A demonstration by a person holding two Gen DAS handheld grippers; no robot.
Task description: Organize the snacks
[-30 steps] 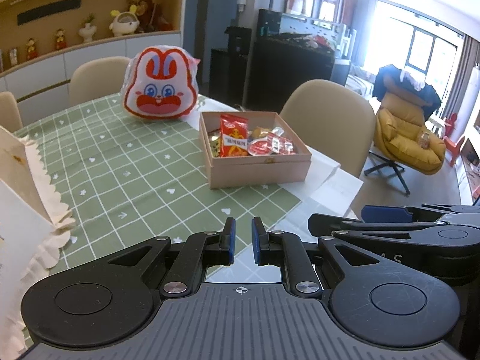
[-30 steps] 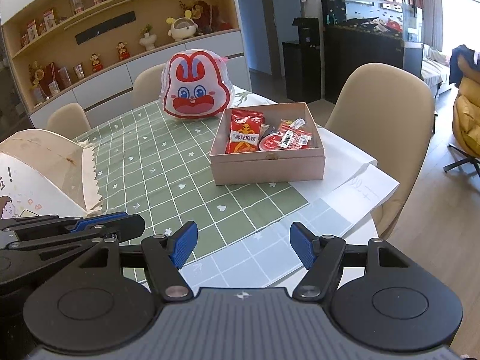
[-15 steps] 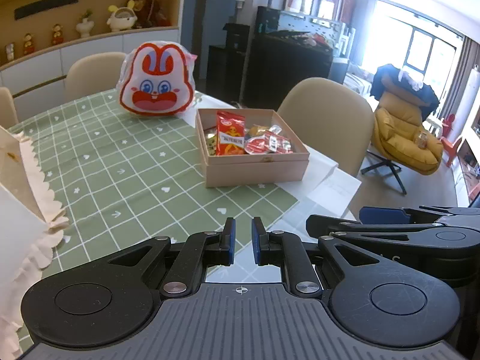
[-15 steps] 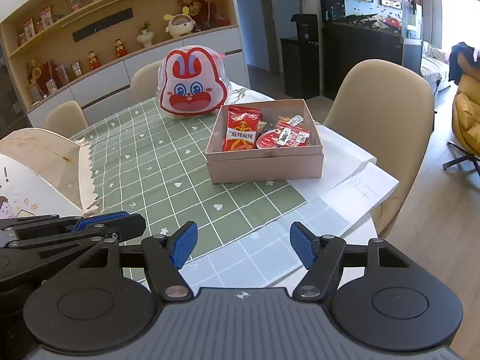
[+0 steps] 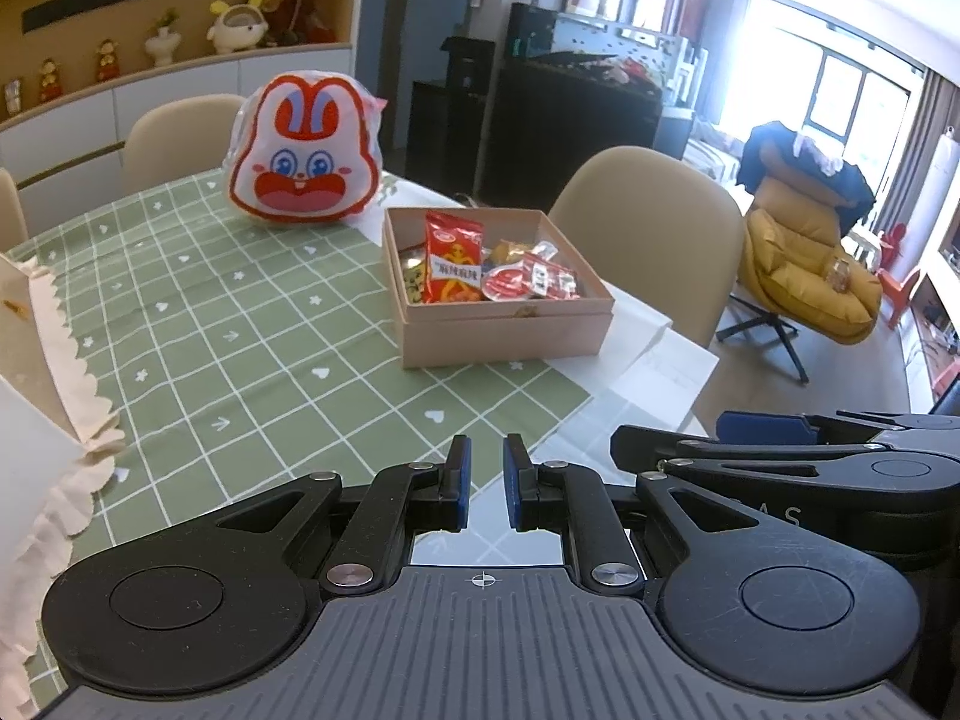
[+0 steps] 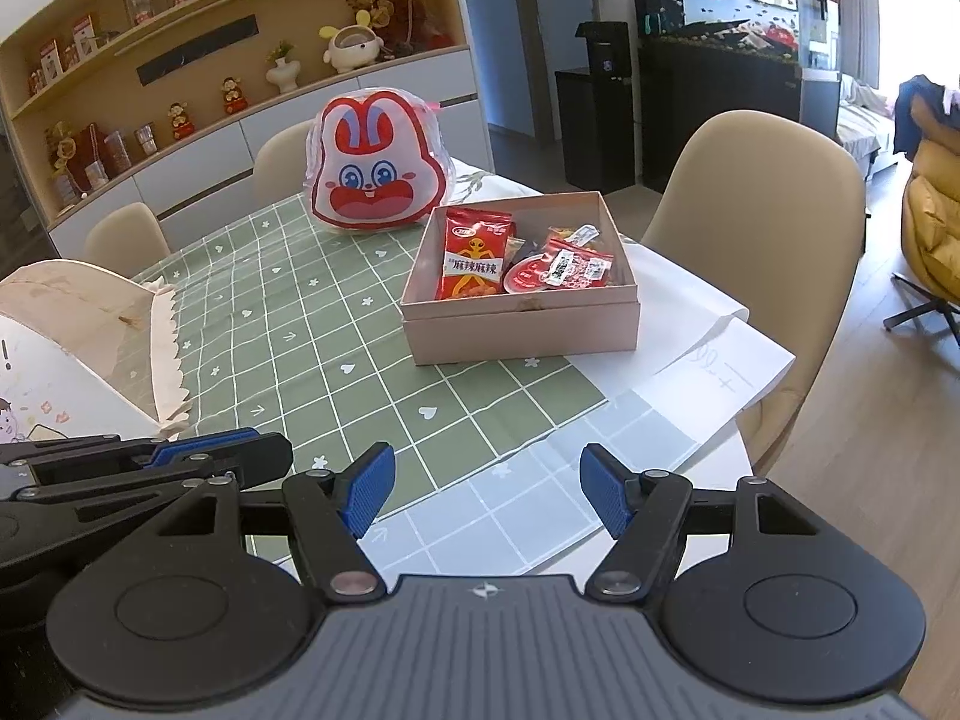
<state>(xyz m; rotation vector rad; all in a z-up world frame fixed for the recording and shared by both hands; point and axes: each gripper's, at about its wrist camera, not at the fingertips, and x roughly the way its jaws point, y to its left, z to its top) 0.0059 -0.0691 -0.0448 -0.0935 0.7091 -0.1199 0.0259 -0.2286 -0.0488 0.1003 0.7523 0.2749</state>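
Note:
A pink cardboard box (image 5: 510, 330) (image 6: 522, 336) stands on the green checked tablecloth (image 5: 240, 324) (image 6: 312, 324). Inside lie a red snack packet (image 5: 453, 258) (image 6: 477, 261), a round red-lidded cup (image 5: 507, 283) (image 6: 528, 275) and other small wrapped snacks. A red and white rabbit-faced bag (image 5: 303, 156) (image 6: 378, 165) stands behind the box. My left gripper (image 5: 485, 489) is shut with nothing between its blue pads, low over the table's near edge. My right gripper (image 6: 485, 495) hangs open and empty beside it. Each gripper shows at the edge of the other's view.
A white paper bag with a scalloped rim (image 5: 42, 360) (image 6: 90, 348) stands at the left. White paper sheets (image 5: 654, 366) (image 6: 714, 354) lie past the cloth by the table's right edge. Beige chairs (image 5: 648, 222) (image 6: 762, 228) surround the table. Shelves and a yellow armchair (image 5: 804, 276) stand farther off.
In the left wrist view the box and rabbit bag have drifted slightly up and left, so the left gripper shifted a little. The right gripper has stayed put. Neither jaw opening changed.

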